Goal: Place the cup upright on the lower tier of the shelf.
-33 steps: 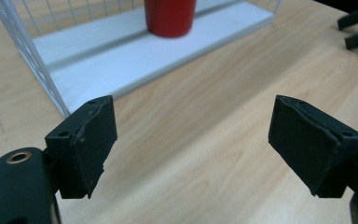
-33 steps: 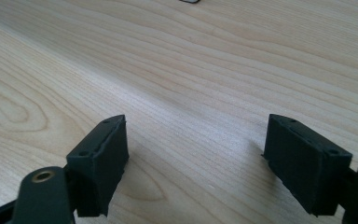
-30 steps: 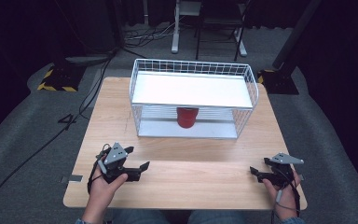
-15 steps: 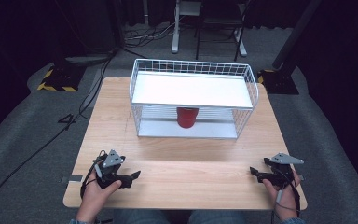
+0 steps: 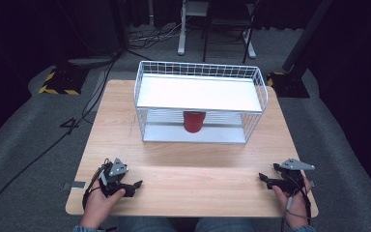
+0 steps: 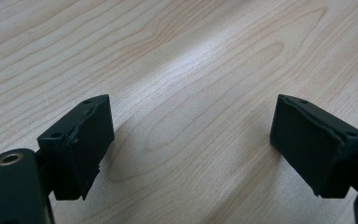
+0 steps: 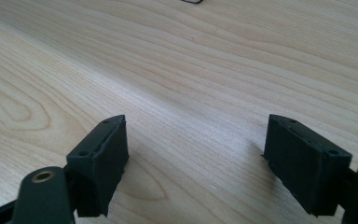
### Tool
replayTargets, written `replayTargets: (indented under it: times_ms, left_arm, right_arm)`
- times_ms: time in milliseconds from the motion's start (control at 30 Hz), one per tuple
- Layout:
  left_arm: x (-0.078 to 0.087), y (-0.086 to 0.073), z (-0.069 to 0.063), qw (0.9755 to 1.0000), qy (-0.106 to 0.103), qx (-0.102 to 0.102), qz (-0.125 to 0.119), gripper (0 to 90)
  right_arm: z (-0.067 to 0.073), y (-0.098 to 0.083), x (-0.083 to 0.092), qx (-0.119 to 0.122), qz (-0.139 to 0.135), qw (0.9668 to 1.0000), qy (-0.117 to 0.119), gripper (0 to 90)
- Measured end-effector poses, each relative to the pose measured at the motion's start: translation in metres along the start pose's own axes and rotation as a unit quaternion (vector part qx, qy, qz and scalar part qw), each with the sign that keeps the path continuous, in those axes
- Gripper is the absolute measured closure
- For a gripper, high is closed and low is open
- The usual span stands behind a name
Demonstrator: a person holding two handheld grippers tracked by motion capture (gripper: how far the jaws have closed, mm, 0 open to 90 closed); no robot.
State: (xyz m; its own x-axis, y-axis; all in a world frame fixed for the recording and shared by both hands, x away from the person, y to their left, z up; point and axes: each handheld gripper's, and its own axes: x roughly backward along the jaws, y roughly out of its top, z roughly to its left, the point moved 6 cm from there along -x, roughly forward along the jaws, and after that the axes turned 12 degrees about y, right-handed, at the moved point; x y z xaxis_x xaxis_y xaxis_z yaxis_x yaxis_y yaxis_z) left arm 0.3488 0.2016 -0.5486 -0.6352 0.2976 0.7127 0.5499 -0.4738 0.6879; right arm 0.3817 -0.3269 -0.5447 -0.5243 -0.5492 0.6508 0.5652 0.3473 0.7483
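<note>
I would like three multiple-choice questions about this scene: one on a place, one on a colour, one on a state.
1. Where is the cup?
A. on the lower shelf of the wire rack
B. on the rack's top shelf
C. on the table beside the rack

2. What colour is the cup?
A. blue
B. red
C. white

3. How is the left gripper?
A. shut on the cup
B. shut, empty
C. open, empty

Answers: 1 A, it stands under the white top shelf; 2 B, it shows red through the wires; 3 C, its jaws stand apart over bare wood.
</note>
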Motion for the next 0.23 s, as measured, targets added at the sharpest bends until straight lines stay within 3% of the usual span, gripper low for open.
replayTargets:
  times_ms: [233]
  left_arm:
    - [-0.0008,0.0002,-0.0001,0.9999,0.006,0.008,0.002,12.1]
  right_arm:
    - [0.0,0.0,0.0,-0.001,0.0,1.0,0.0,21.9]
